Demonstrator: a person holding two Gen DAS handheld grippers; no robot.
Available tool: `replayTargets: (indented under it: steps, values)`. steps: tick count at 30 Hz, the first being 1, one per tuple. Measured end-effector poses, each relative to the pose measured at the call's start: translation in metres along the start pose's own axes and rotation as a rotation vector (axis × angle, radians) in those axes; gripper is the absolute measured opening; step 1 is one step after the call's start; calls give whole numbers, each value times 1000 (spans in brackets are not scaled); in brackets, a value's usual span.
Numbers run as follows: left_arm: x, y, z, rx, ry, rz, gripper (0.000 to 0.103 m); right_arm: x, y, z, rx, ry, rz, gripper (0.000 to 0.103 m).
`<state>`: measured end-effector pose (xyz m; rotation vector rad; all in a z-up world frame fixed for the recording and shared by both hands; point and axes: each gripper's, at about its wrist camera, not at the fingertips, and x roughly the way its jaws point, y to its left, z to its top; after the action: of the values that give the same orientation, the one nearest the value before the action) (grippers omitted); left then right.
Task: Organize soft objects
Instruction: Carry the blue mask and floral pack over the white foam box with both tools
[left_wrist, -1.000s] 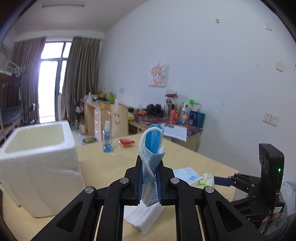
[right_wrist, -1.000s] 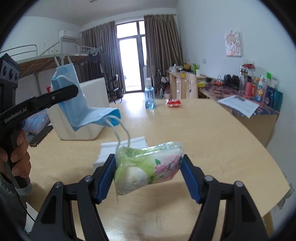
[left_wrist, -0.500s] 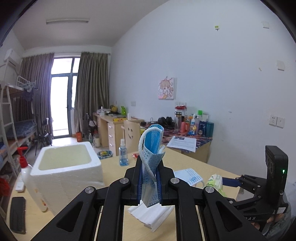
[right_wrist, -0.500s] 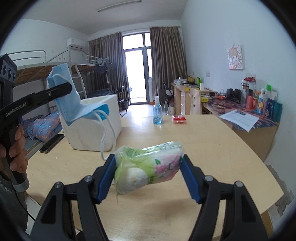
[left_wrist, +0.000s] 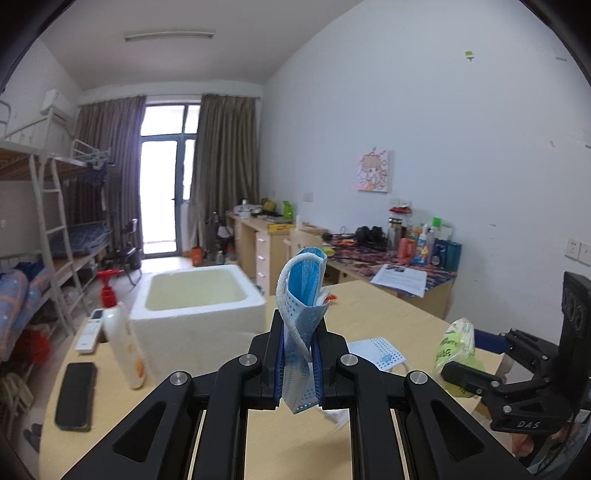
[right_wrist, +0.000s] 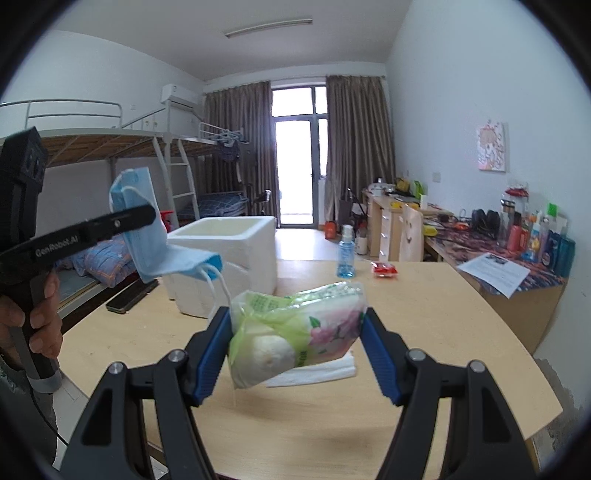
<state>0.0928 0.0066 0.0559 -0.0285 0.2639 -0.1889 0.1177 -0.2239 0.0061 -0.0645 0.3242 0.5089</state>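
My left gripper (left_wrist: 298, 363) is shut on a blue face mask (left_wrist: 301, 295) and holds it up above the wooden table (left_wrist: 369, 314). The mask also shows in the right wrist view (right_wrist: 147, 229), with its ear loops hanging down. My right gripper (right_wrist: 297, 328) is shut on a soft tissue pack in green and floral wrap (right_wrist: 295, 332), held above the table; the pack also shows in the left wrist view (left_wrist: 456, 345). A white foam box (left_wrist: 197, 306) stands open on the table ahead; it also shows in the right wrist view (right_wrist: 225, 258).
A lotion pump bottle (left_wrist: 120, 343), a black phone (left_wrist: 75, 395) and a remote (left_wrist: 90, 330) lie left of the box. A second mask (left_wrist: 376, 352) and white tissues (right_wrist: 314, 369) lie on the table. A blue sanitizer bottle (right_wrist: 346, 253) and a red packet (right_wrist: 384, 269) stand farther back.
Both grippers have risen with their loads. The left view has swung left, so the foam box now sits ahead and the lotion bottle and phone have come into view.
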Motion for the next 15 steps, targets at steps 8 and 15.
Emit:
replayTargets:
  steps: [8, 15]
  values:
    - [-30, 22, -12, -35, -12, 54, 13, 2, 30, 4, -58, -3, 64, 73]
    - [-39, 37, -24, -56, 6, 114, 13, 6, 47, 6, -75, -6, 107, 73]
